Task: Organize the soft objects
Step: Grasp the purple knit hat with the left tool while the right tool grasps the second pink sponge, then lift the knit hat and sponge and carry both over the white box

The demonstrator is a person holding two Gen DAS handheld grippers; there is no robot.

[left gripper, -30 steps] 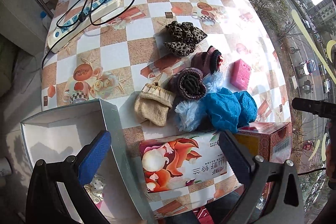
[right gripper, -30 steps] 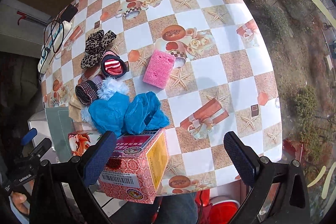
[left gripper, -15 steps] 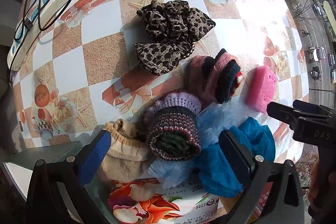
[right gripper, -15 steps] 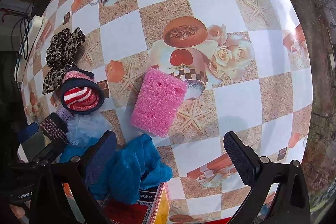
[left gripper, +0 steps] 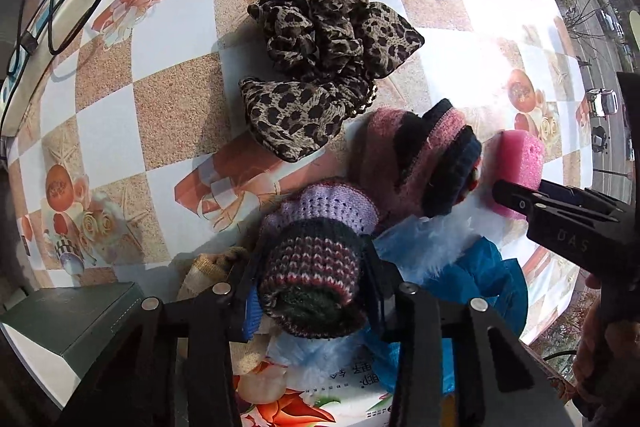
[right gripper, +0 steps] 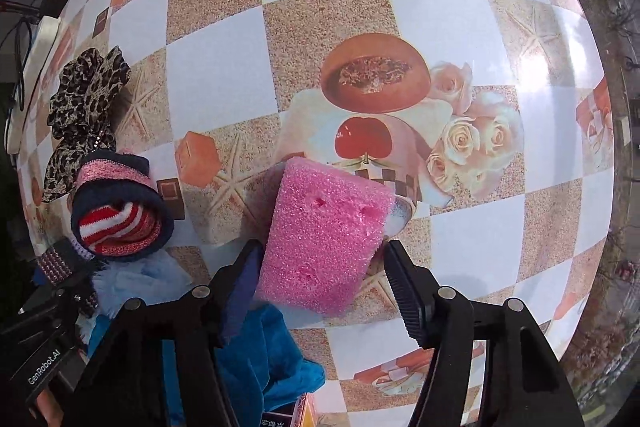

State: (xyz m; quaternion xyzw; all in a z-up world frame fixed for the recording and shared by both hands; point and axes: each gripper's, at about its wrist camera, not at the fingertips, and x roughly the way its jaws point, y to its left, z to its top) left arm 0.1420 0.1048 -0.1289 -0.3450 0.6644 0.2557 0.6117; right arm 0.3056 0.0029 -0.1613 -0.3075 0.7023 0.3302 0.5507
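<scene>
A rolled knit sock (left gripper: 316, 267), purple with dark stripes, sits between my left gripper's (left gripper: 312, 287) fingers. The jaws are closing and both pads press its sides. A pink sponge (right gripper: 324, 231) lies on the checked tablecloth (right gripper: 224, 59) between my right gripper's (right gripper: 320, 283) fingers. Those jaws are closing too; the left pad touches the sponge and a thin gap shows at the right pad. In the left wrist view the right gripper (left gripper: 560, 223) stands at the sponge (left gripper: 520, 155). A pink and navy sock roll (left gripper: 432, 163) and a leopard scrunchie (left gripper: 320, 39) lie beyond.
A blue cloth (right gripper: 260, 359) and pale blue fluff (left gripper: 424, 243) lie by the socks, a beige sock (left gripper: 208, 267) to the left. A printed tissue box (left gripper: 320, 399) and a grey box's wall (left gripper: 72, 323) are near. A power strip (left gripper: 68, 7) lies far left.
Both grippers came down to the table and their jaws narrowed from wide open. The left now grips the rolled sock, and the right has drawn in around the pink sponge.
</scene>
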